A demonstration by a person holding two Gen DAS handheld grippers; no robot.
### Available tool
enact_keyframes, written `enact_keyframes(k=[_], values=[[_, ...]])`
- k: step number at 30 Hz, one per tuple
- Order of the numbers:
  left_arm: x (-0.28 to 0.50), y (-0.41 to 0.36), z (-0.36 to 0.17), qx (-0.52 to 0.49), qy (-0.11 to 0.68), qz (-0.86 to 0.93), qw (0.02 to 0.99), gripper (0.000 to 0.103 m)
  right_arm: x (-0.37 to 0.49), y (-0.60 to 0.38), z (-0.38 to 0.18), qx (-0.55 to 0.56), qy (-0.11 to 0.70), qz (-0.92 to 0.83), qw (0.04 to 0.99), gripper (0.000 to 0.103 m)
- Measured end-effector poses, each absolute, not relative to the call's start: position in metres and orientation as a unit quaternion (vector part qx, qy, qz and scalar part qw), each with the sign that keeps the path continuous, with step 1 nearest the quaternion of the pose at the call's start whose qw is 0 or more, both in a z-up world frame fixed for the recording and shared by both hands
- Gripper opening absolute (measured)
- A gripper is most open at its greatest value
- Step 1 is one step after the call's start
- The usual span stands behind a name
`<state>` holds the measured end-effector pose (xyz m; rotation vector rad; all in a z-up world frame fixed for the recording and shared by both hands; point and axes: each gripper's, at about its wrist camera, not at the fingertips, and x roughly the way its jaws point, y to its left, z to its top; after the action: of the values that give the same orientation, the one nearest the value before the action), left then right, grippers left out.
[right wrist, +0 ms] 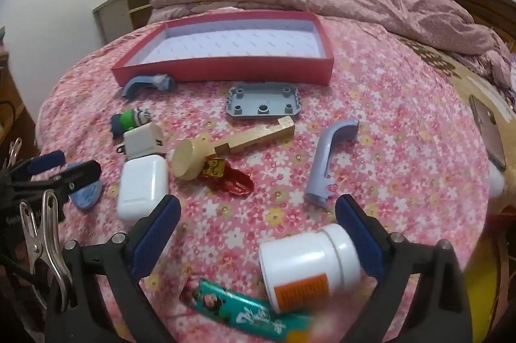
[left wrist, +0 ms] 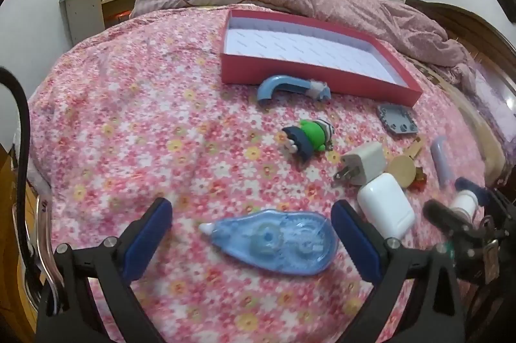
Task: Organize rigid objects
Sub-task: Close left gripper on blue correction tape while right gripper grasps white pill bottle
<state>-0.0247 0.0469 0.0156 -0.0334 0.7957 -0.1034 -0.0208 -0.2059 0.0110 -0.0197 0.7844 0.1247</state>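
both jaws wide: left gripper straddles translucent blue plastic correction-tape dispenser, right gripper near white plastic bottle; next, close and carry to far red cardboard tray.

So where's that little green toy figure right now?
The green toy figure lies on the flowered bedspread, between the blue curved piece near the red tray and the white charger plug.
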Motion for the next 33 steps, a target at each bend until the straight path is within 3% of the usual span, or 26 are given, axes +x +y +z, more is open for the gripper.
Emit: enact_keyframes(k=[21, 33], values=[[-0.044, 0.043, 0.024, -0.014, 0.413, -0.094, 0.906, 0.101, -0.061, -0.223, 0.013, -0.010, 0.401, 0.090, 0.912, 0.096], [-0.031, 0.029, 0.011, 0.006, 0.420, -0.106, 0.901, 0.101, -0.050, -0.230, 0.000, 0.003, 0.417, 0.081, 0.905, 0.085]])
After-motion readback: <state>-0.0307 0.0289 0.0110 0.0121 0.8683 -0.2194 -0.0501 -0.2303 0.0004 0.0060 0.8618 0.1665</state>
